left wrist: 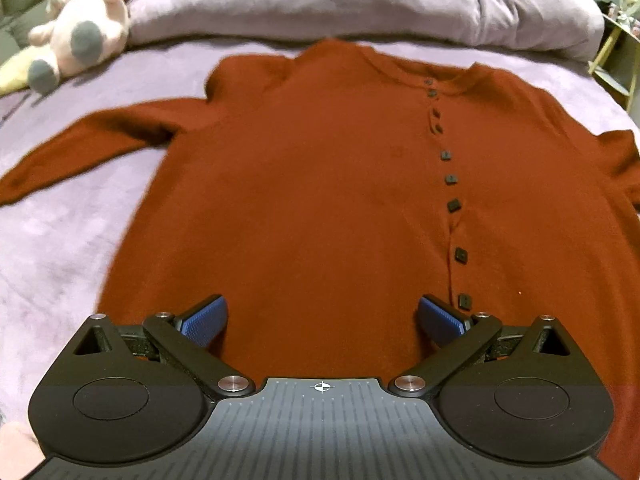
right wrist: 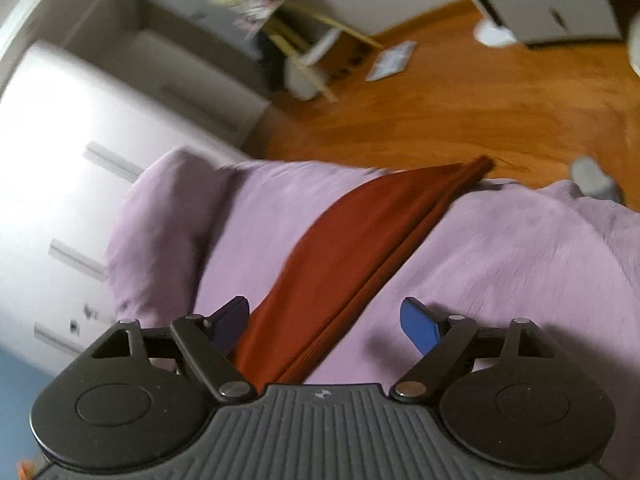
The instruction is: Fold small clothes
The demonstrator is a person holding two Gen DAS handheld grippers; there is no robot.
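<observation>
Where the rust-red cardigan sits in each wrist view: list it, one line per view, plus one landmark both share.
Left wrist: the cardigan lies spread flat, filling the centre, buttons right of middle, a sleeve stretching left.
Right wrist: only one sleeve shows, running diagonally from bottom centre toward upper right.
Shared landmark: the lilac bedcover beneath it.

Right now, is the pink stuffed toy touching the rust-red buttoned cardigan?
Apart. In the left wrist view, the pink stuffed toy lies beyond the rust-red buttoned cardigan, with bare lilac blanket between them.
</observation>
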